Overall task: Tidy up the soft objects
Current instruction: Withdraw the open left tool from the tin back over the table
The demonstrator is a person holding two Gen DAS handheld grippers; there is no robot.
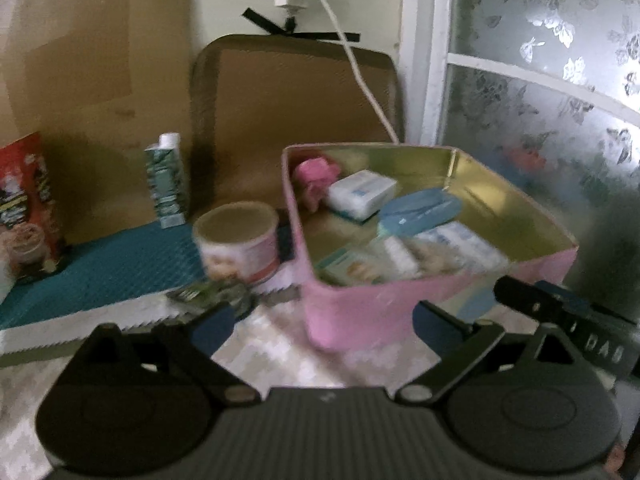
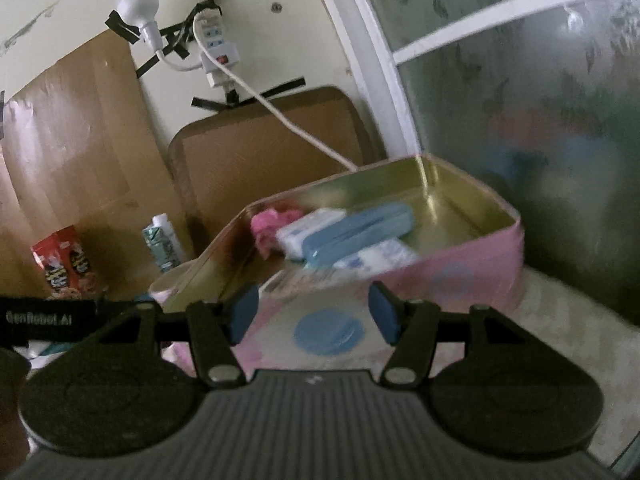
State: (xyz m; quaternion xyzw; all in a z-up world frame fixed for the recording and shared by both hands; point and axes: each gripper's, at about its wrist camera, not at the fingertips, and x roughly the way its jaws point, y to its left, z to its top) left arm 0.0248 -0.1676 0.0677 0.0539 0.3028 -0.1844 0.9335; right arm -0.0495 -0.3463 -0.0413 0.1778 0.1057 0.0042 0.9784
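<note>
Ahead, both jaws gape before the pink tin (image 1: 360, 312).

Pink tin (image 1: 384, 312), open, gold inside, upright on pale surface. Inside: pink fluffy item (image 1: 314, 182) in far left corner, white packet (image 1: 362, 194) beside it, blue oblong pouch (image 1: 420, 210) alongside, more white packets (image 1: 448, 244) nearer front wall.
</note>
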